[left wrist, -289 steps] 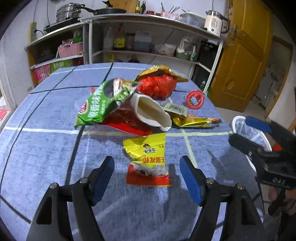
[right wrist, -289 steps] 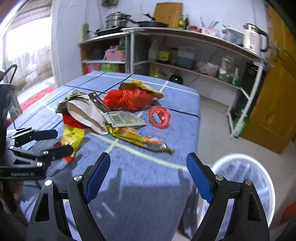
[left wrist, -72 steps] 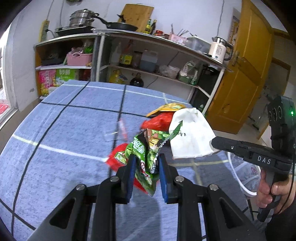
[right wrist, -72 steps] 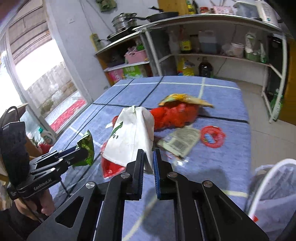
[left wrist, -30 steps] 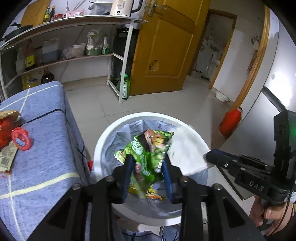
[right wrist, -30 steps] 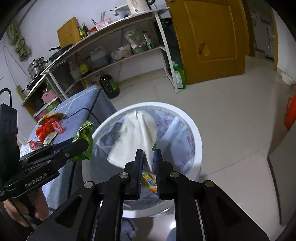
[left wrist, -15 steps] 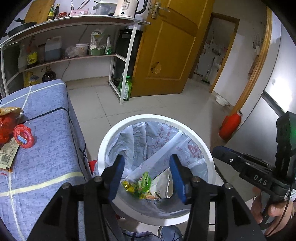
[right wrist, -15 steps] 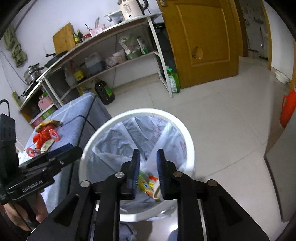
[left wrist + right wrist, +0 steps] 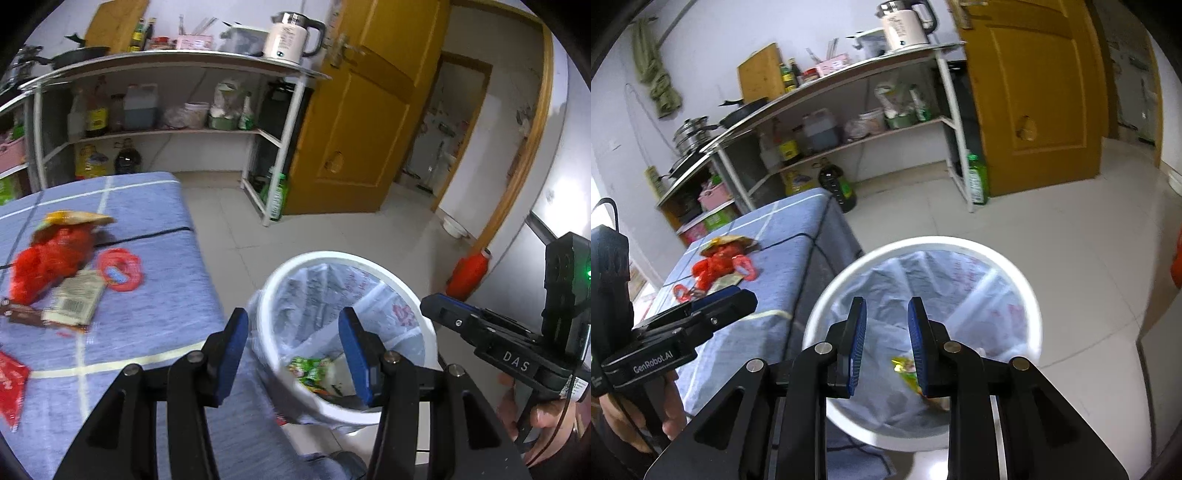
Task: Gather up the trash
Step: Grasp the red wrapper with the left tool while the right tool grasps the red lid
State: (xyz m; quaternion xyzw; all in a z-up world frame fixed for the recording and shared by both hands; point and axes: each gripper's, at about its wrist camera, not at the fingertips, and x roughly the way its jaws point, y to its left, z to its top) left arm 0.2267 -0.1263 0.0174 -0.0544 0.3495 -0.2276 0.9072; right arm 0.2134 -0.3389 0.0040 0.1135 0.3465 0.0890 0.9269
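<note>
Both claws hang empty over the white bin: the left claw stands well apart, the right claw narrowly apart. Wrappers lie inside the bin; a red bag lies on the bench beside it.

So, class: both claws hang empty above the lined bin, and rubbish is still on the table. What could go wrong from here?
1. The left claw sits by the white bin rim; swinging back could knock it or snag the bin liner.
2. The red ring lies near the blue table edge; a clumsy grab might push it off.
3. The flat barcode wrapper may slip from a pinch.
</note>
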